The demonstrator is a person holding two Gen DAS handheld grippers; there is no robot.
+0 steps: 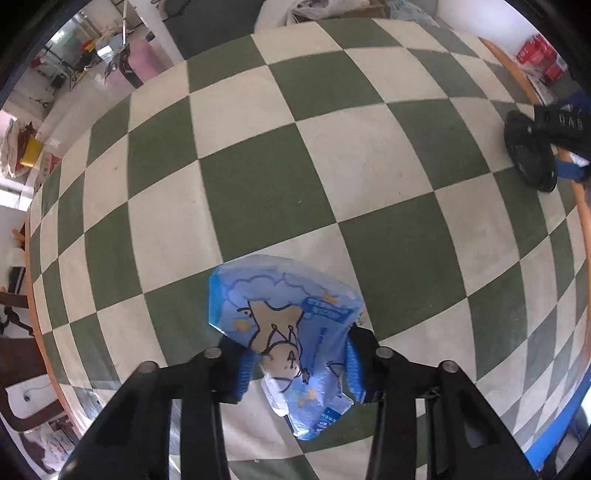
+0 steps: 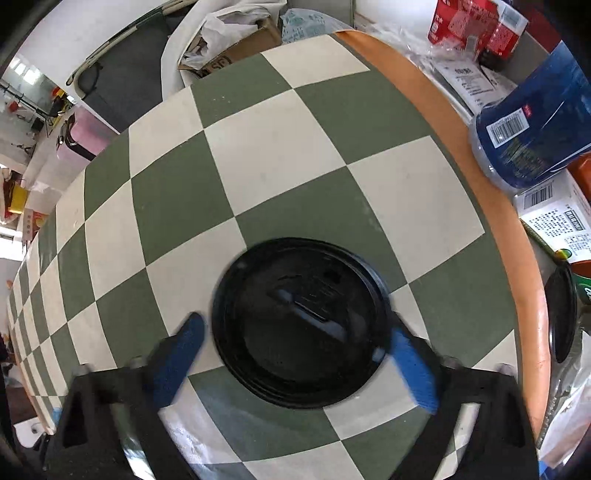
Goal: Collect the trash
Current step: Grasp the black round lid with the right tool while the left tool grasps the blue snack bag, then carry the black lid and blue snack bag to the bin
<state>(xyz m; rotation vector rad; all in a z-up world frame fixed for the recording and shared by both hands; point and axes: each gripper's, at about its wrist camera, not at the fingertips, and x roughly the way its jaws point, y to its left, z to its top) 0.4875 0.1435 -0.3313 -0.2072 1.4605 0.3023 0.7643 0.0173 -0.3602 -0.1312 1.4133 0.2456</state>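
Observation:
A crumpled blue snack wrapper (image 1: 284, 325) with a cartoon print lies on the green and cream checkered table (image 1: 258, 177). My left gripper (image 1: 301, 363) is closed around its near part, blue pads touching it on both sides. A black round plastic lid (image 2: 301, 321) lies flat on the table (image 2: 280, 155). My right gripper (image 2: 297, 354) is open, its blue fingers on either side of the lid; the right pad touches the rim. The lid and right gripper also show in the left wrist view (image 1: 532, 151) at the far right.
The table has an orange rim (image 2: 491, 206). Beyond its right edge lie a blue packet (image 2: 532, 122), red boxes (image 2: 476, 22), printed cartons (image 2: 557, 218) and another black lid (image 2: 561, 314). A cardboard box (image 2: 236, 48) stands behind the far edge.

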